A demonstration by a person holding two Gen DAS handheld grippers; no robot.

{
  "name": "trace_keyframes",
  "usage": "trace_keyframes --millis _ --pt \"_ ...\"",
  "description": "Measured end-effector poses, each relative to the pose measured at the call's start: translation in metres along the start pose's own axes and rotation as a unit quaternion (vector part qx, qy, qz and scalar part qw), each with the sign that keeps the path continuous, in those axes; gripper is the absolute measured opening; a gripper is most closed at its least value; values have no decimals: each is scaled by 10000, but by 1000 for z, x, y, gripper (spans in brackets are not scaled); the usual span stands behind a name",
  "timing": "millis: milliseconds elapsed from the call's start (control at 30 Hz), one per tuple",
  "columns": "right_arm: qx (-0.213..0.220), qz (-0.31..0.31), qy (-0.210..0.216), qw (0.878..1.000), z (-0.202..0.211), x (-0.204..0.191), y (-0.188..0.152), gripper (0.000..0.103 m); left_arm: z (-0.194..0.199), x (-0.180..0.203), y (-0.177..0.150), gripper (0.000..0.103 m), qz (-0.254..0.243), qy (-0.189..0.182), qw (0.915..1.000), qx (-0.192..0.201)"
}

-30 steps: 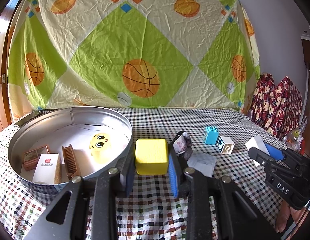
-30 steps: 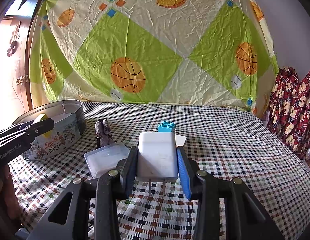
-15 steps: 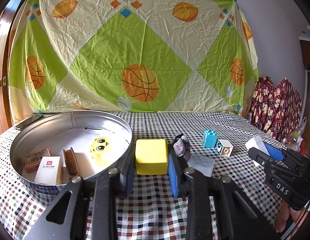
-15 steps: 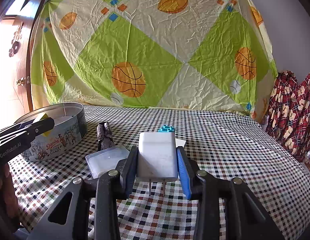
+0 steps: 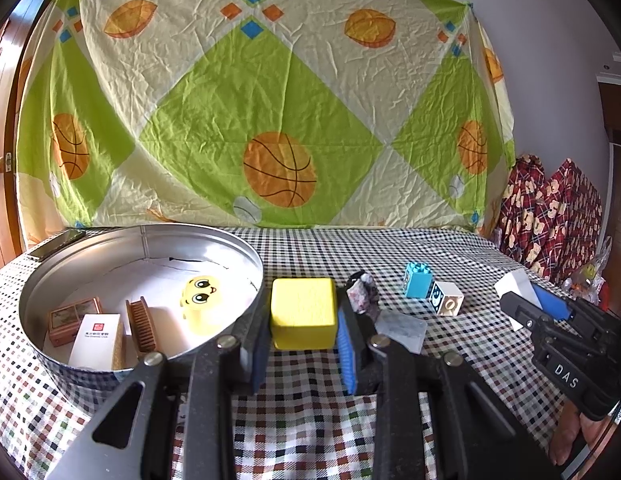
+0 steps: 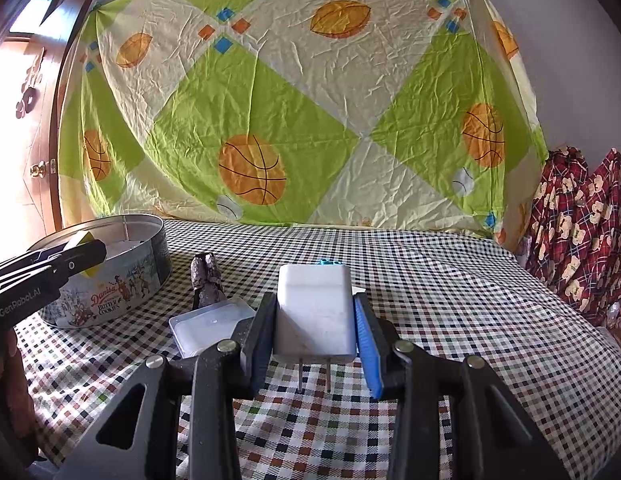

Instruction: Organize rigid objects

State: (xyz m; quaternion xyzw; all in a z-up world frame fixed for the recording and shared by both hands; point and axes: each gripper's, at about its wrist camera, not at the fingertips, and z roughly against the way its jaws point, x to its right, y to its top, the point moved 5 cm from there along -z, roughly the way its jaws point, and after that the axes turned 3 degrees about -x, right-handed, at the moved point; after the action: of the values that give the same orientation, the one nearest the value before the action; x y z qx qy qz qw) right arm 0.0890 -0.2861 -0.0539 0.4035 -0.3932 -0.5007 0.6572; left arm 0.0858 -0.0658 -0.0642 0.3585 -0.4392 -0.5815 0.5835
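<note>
My left gripper (image 5: 302, 320) is shut on a yellow cube (image 5: 303, 312), held just right of the round cookie tin (image 5: 246, 248). Inside the tin lie a yellow face toy (image 5: 200, 298), a wooden comb (image 5: 141, 325), a white box (image 5: 96, 340) and a brown box (image 5: 66, 316). My right gripper (image 6: 316, 334) is shut on a white plug charger (image 6: 314, 312), its prongs pointing back toward the camera. The right gripper (image 5: 526, 300) also shows at the right edge of the left wrist view, and the left gripper (image 6: 88, 256) shows beside the tin (image 6: 110, 292) in the right wrist view.
On the checked cloth lie a blue brick (image 5: 417, 280), a white printed cube (image 5: 447, 299), a dark speckled stone (image 5: 364, 294) and a clear plastic lid (image 6: 210, 326). A phone (image 5: 56, 244) lies behind the tin. Red patterned fabric (image 6: 582, 232) hangs at the right; a printed sheet covers the back.
</note>
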Motion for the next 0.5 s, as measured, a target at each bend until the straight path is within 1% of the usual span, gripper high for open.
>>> trace_keyframes --millis 500 --pt "76 -72 -182 9998 3 1 3 40 4 -1 1 27 -42 68 9999 90"
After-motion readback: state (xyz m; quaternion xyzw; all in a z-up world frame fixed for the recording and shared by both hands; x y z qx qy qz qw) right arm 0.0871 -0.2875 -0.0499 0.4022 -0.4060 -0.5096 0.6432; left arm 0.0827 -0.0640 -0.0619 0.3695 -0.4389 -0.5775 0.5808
